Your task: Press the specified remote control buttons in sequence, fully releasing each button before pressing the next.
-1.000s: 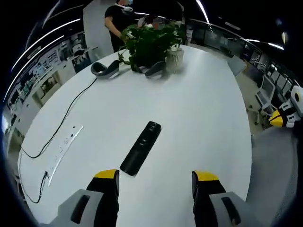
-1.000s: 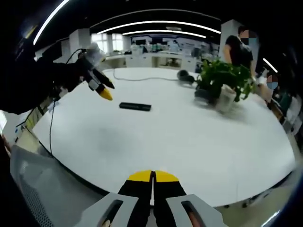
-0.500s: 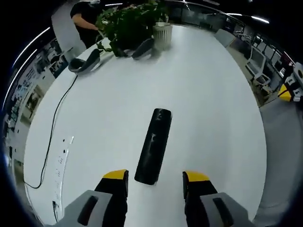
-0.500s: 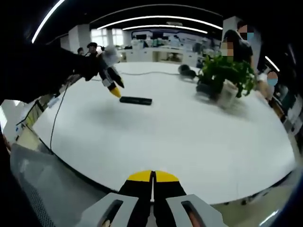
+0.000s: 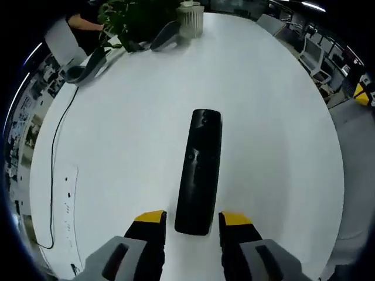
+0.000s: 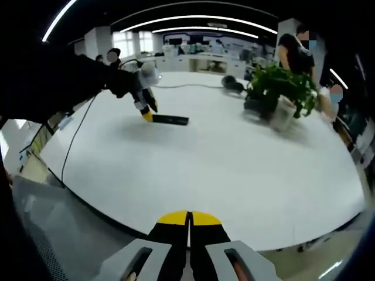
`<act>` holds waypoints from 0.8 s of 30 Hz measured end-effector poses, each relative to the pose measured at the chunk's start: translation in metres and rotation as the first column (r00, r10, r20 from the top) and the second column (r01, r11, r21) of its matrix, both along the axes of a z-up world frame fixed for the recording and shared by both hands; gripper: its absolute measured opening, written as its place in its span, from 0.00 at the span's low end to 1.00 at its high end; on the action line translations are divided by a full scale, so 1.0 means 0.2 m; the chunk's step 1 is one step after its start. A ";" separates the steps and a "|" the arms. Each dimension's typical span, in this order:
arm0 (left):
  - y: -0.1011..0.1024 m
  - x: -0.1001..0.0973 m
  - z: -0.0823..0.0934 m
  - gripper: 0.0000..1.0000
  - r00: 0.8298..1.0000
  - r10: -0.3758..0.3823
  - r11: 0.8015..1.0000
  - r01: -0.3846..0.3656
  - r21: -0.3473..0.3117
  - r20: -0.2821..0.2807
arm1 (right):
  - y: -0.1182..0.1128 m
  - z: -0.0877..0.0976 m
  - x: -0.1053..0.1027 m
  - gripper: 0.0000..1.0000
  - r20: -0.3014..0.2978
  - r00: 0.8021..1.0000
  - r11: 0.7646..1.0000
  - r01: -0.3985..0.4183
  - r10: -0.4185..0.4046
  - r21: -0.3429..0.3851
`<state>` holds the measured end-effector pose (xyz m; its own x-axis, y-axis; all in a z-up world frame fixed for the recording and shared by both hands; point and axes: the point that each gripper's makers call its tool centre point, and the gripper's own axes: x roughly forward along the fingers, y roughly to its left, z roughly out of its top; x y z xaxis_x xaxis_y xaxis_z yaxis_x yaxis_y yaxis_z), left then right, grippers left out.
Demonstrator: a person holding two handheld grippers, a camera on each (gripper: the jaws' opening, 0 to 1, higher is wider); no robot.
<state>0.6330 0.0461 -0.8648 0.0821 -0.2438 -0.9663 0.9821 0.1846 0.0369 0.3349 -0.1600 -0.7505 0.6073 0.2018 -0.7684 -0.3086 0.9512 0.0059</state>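
**Left gripper over the remote's near end, right gripper held back**

The remote [image 5: 199, 171] lay flat on the white table [image 5: 275, 117], a long black bar with its near end reaching in between the yellow tips of the left gripper [image 5: 192, 218]. That gripper's jaws stood apart, a little wider than the remote, one tip on each side of its end; whether they touched it could not be told. In the right gripper view the same gripper [image 6: 146, 111] pointed down at the left end of the remote [image 6: 170, 120], held by a dark-sleeved arm [image 6: 53, 85].

The right gripper [image 6: 188, 218] hung at the table's near edge, well apart from the remote, its jaws pressed together with nothing between them.

A potted plant [image 6: 275, 88] stood at the far side of the table, and a black cable [image 5: 55, 146] trailed across its left part.
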 end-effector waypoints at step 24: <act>-0.02 -0.02 -0.01 0.23 1.000 -0.011 0.996 0.013 0.092 -0.021 | 0.00 0.00 0.01 0.00 0.009 1.000 1.000 -0.017 0.018 -0.019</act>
<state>0.6288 0.0427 -0.8663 0.0595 -0.1543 -0.9862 0.9849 0.1699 0.0328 0.3363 -0.1591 -0.7503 0.6107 0.1976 -0.7668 -0.3250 0.9456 -0.0152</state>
